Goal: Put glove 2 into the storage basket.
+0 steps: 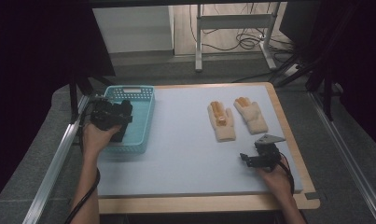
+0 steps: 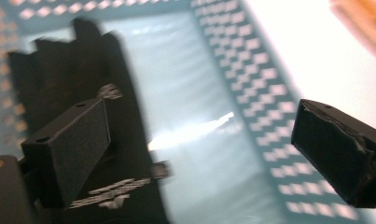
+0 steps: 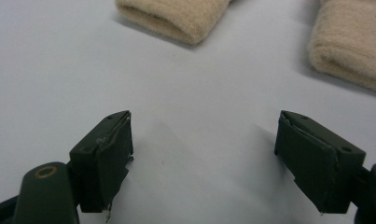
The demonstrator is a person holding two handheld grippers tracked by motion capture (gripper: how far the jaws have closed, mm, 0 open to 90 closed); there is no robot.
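Left gripper (image 1: 112, 114), fingers open and empty, hovers over black glove (image 2: 78, 88) deposited in turquoise perforated plastic basket (image 1: 146, 109); right gripper (image 3: 202, 161), fingers open, waits facing two beige knitted gloves (image 1: 221, 122).

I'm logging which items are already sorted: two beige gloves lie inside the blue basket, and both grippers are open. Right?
Not quite. The two beige gloves lie on the table mat, right of the blue basket, not inside it, as the high view shows. A black glove lies in the basket. The left gripper and the right gripper are indeed open.
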